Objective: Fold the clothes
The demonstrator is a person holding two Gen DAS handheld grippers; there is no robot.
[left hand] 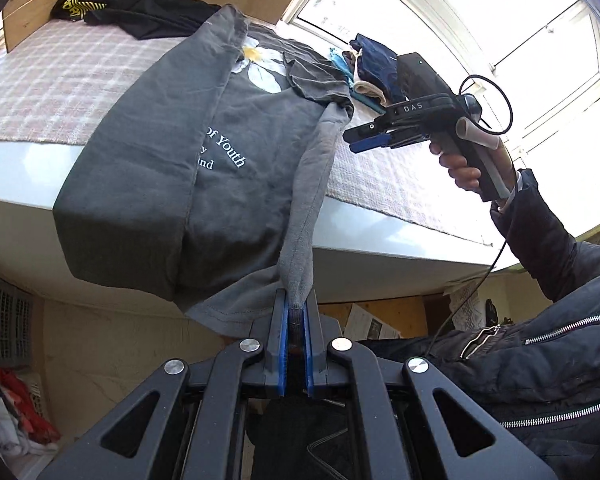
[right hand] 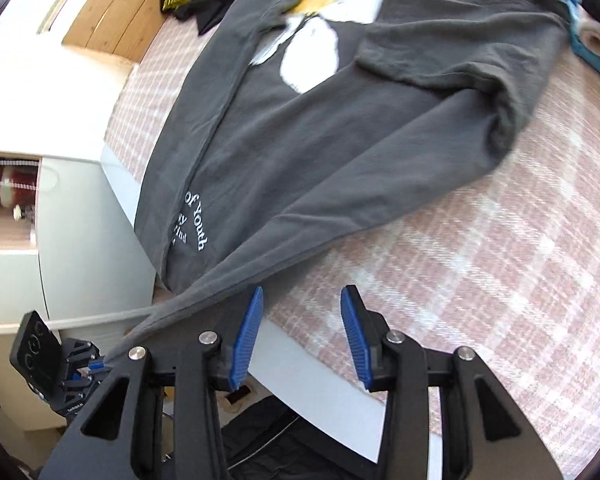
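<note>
Looking along your left gripper (left hand: 296, 312), you had its pads clamped on the grey T-shirt (left hand: 204, 148), half folded, hanging off the bed's (left hand: 60, 76) near edge ("of Youth" readable). In the right view, your right gripper (right hand: 300, 336) stood open, empty.

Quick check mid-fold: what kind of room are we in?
Probably a bedroom at home: a bed with a pink plaid cover and wooden headboard, a bright window behind it, and loose clothes heaped beside the grey sweatshirt.
</note>
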